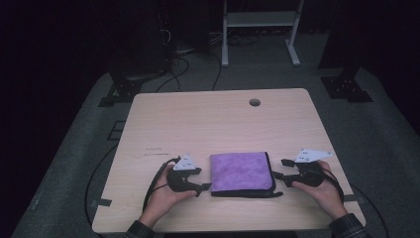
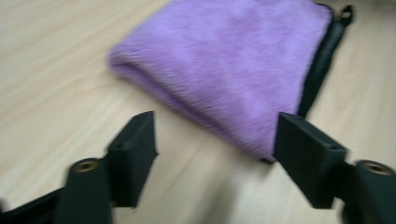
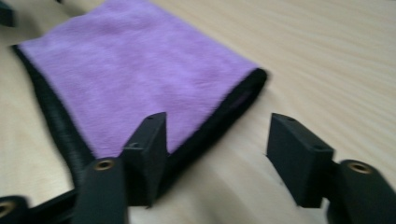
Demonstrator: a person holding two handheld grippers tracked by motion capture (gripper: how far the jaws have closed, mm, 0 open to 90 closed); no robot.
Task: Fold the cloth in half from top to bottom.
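Observation:
A folded purple cloth point(image 1: 241, 172) with a black trim lies flat near the front middle of the wooden table point(image 1: 218, 124). My left gripper point(image 1: 202, 179) sits just to its left, jaws wide apart and empty, pointing at the cloth's folded left edge point(image 2: 224, 65). My right gripper point(image 1: 281, 169) is just off its right side, also open and empty. In the right gripper view the cloth point(image 3: 140, 79) lies ahead with its black-edged corner between and just beyond the jaws. Both grippers point(image 2: 215, 140) point(image 3: 217, 140) hover close to the tabletop.
A round cable hole point(image 1: 254, 102) is at the table's far side. Black cables trail from both grippers over the front edge. Beyond the table stand a white frame point(image 1: 260, 29) and dark equipment on a grey floor.

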